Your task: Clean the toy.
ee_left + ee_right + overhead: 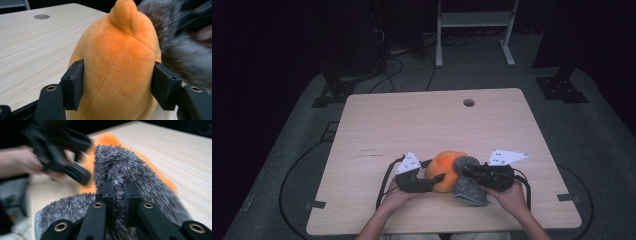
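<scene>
Orange plush toy [117,70] squeezed between left gripper [117,85] jaws, partly hidden behind grey fuzzy cloth [120,170] pinched by right gripper [118,195].

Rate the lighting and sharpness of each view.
High view: dim, dark surroundings, wooden table evenly lit. Left gripper view: orange plush toy sharp, grey furry fabric soft-edged. Right gripper view: the far hand and left tool smeared by motion blur.

An orange plush toy [443,169] (seamed, rounded) touches a fuzzy grey cloth [468,189] near the table's front edge.
</scene>
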{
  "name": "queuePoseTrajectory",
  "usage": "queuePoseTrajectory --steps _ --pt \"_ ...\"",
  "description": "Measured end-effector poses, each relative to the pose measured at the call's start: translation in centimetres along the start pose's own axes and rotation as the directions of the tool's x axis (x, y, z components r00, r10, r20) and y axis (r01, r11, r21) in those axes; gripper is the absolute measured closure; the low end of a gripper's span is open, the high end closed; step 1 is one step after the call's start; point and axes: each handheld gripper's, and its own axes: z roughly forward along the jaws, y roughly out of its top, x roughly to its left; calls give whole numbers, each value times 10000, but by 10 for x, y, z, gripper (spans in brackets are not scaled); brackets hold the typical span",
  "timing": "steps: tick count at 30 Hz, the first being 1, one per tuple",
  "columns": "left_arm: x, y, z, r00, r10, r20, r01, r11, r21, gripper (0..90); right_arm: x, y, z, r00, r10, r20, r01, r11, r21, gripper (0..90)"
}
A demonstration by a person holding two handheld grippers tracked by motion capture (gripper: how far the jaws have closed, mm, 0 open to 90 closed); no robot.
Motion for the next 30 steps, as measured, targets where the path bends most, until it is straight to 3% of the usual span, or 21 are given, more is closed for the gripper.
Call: queuePoseTrajectory --steps 1,3,7,12,15,20,22,27,30 --pt "1 0 0 10000 -33 29 33 10000 -22 346 -4 -3 -1 9994 115 329 -122 9997 213 814" --pt "1 0 0 10000 17 13 -17 10000 -13 346 -8 -7 -5 9981 445 419 -454 9988 200 814" --pt "-10 2 3 9973 729 -114 -729 9973 47 358 9 12 -7 9999 -93 -113 85 9977 -667 814" --pt "-23 16 -4 9864 1616 -299 -1615 9869 53 392 31 30 -8 9967 -799 -105 784 9918 -1011 813" --pt "-24 19 -9 9826 1826 -351 -1821 9832 157 404 26 27 -8 9985 -484 -272 451 9927 -1116 813" --pt "-20 16 -11 9834 1782 -340 -1764 9831 496 405 7 11 1 9994 343 -38 -344 9990 -279 813" --pt "-21 18 -10 9820 1833 -452 -1803 9816 632 405 2 9 -1 9978 644 -143 -649 9972 -358 813" --pt "-32 22 -4 9721 2294 -486 -2240 9698 961 407 23 32 -15 9993 -121 -348 71 9902 -1394 813" --pt "-41 23 -1 9714 2369 -131 -2345 9670 992 403 35 38 -12 9979 -626 -133 605 9905 -1236 813"
